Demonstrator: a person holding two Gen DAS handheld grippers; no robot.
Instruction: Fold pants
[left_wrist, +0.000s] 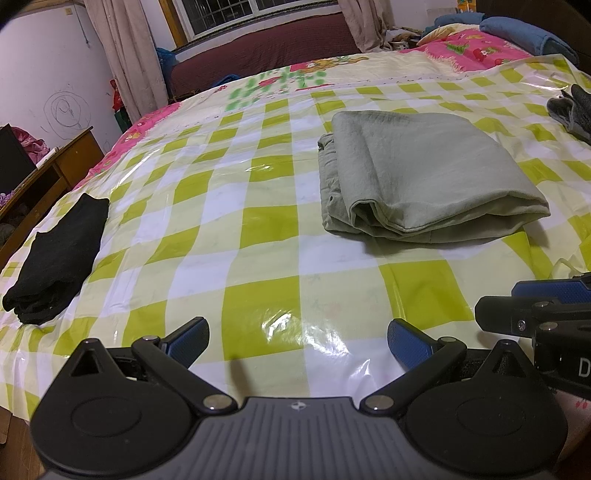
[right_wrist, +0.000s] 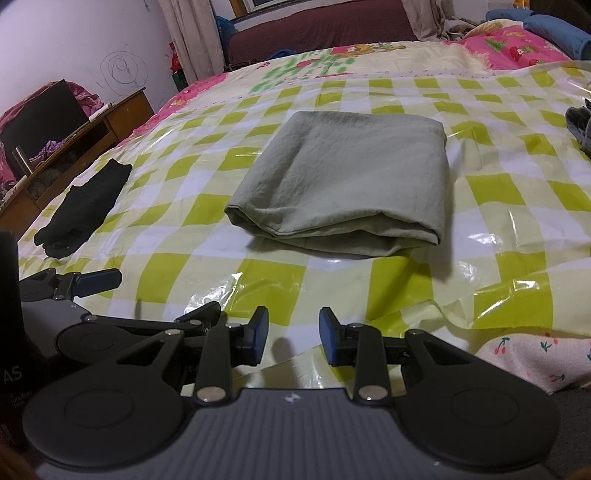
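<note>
Ahead, folded green pants (right_wrist: 343, 184) lie well apart from each empty hand-held gripper: left (left_wrist: 297, 341) wide, right (right_wrist: 293, 334) narrower.

Sage-green pants (left_wrist: 424, 170) folded into a neat rectangle; lying flat mid-bed

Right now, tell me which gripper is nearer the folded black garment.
Left. The left gripper hovers open at the bed's near edge, with the black garment off to its left. The right gripper sits beyond the left one, farther from it.
</note>
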